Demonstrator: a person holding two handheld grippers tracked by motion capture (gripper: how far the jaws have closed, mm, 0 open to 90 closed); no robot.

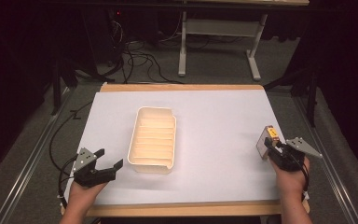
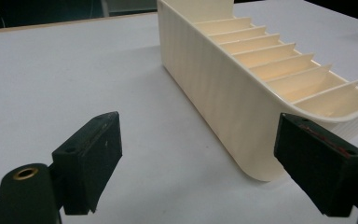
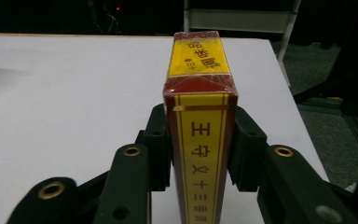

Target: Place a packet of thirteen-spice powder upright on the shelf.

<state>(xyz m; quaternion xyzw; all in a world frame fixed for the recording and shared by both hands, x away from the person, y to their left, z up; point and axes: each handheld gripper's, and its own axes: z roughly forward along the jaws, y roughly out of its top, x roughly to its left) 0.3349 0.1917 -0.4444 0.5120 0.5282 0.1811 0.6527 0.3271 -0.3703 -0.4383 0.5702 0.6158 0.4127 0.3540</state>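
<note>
My right gripper (image 3: pixel 199 151) clamps a glossy red-yellow rectangular box (image 3: pixel 200 140); left gripper (image 2: pixel 196 154) gapes wide near the ribbed cream tray (image 2: pixel 214 93).

On the white-covered table (image 1: pixel 214 186) there are one cream plastic tray (image 1: pixel 152 140) with seven slots, one slim yellow-and-red printed box (image 1: pixel 266 141) well to the tray's right, and two black handheld grippers, one (image 1: pixel 108 163) just left of the tray and one (image 1: pixel 274 148) far right.
</note>
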